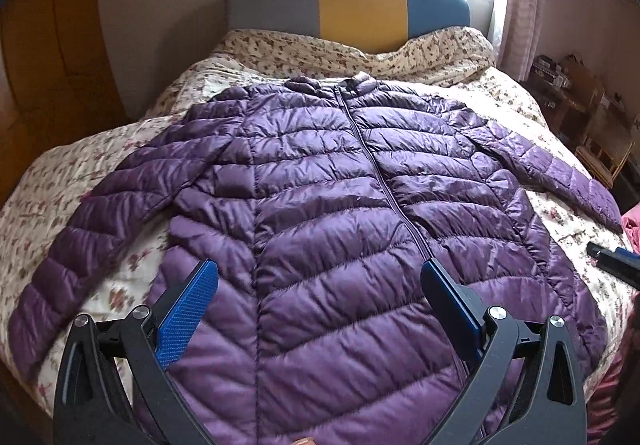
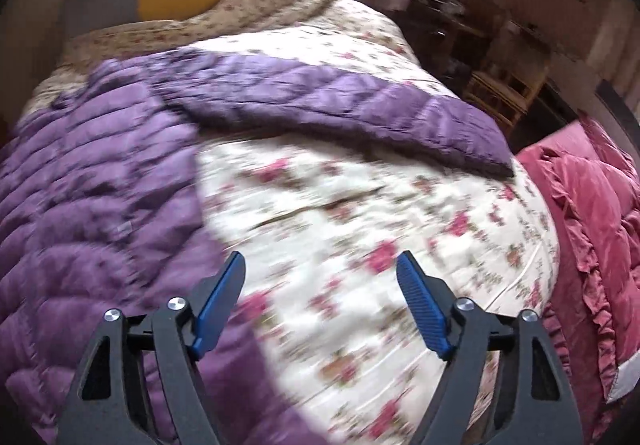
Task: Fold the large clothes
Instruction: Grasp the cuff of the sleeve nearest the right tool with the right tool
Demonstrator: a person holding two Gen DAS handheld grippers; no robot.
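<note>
A purple quilted down jacket (image 1: 320, 181) lies flat and zipped on the bed, collar toward the headboard, both sleeves spread out. My left gripper (image 1: 320, 265) hangs open over the jacket's lower front, nothing between its blue pads. The tip of my right gripper (image 1: 612, 257) shows at the right edge of the left wrist view. In the blurred right wrist view, my right gripper (image 2: 322, 259) is open above the floral bedcover (image 2: 360, 213), just right of the jacket's body (image 2: 92, 185) and below its right sleeve (image 2: 360, 105). Nothing sits between its pads.
The bed carries a floral quilt (image 1: 440, 61) and has a grey, yellow and teal headboard (image 1: 360, 5) under a window. A pink ruffled quilt (image 2: 592, 213) lies off the bed's right side. Wooden shelving (image 2: 500, 85) stands at the far right; a wooden wardrobe (image 1: 52, 45) at the left.
</note>
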